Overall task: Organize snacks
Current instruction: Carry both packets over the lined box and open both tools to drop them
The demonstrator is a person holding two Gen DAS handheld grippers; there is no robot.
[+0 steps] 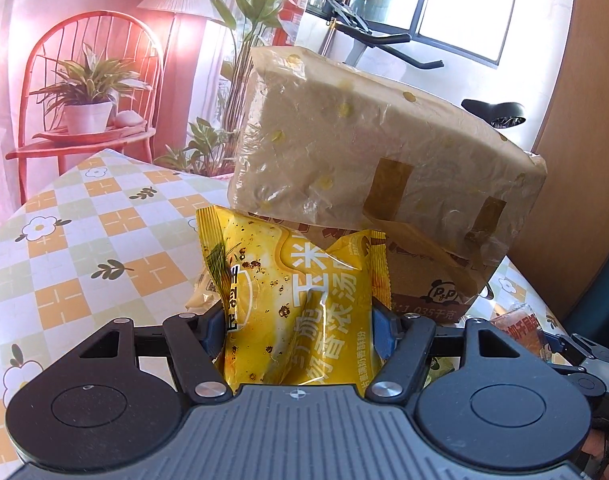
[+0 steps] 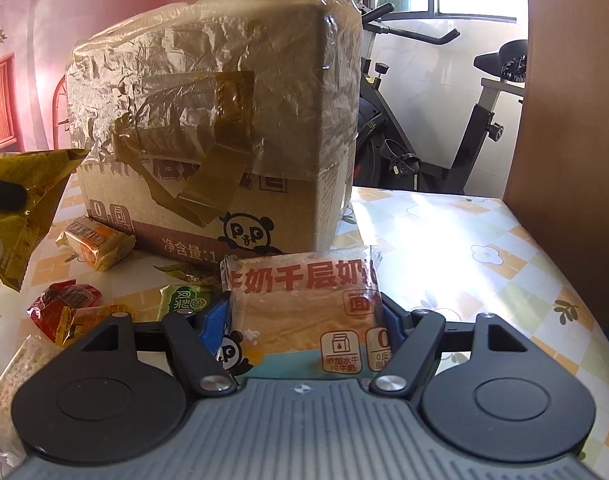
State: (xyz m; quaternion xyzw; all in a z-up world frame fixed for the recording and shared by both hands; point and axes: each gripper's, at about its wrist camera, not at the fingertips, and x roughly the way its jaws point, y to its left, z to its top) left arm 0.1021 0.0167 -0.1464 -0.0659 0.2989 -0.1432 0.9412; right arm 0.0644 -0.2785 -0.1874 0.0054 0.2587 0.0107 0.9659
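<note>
Yellow snack bag (image 1: 300, 304) is clamped in the left gripper (image 1: 300, 320) jaws, the bread packet (image 2: 304, 312) in the right gripper (image 2: 304, 320) jaws, both near the cardboard box (image 2: 208, 120) on the tabletop (image 2: 484, 240); I would keep both grips firm until each is over the box.

The tablecloth (image 1: 72, 240) is checked in orange, pale green and white, with white flowers and dark leaf sprigs. The cardboard box (image 2: 208, 120) is brown under glossy clear film and darker brown tape, printed with red-brown characters and a black-and-white panda. The left gripper's (image 1: 298, 328) packet (image 1: 292, 304) is yellow with white lettering and gold flecks; its pads are blue. The bread packet (image 2: 304, 308) is clear with red characters over tan bread. Loose snacks are red (image 2: 64, 300), orange (image 2: 94, 240) and green (image 2: 186, 300).
</note>
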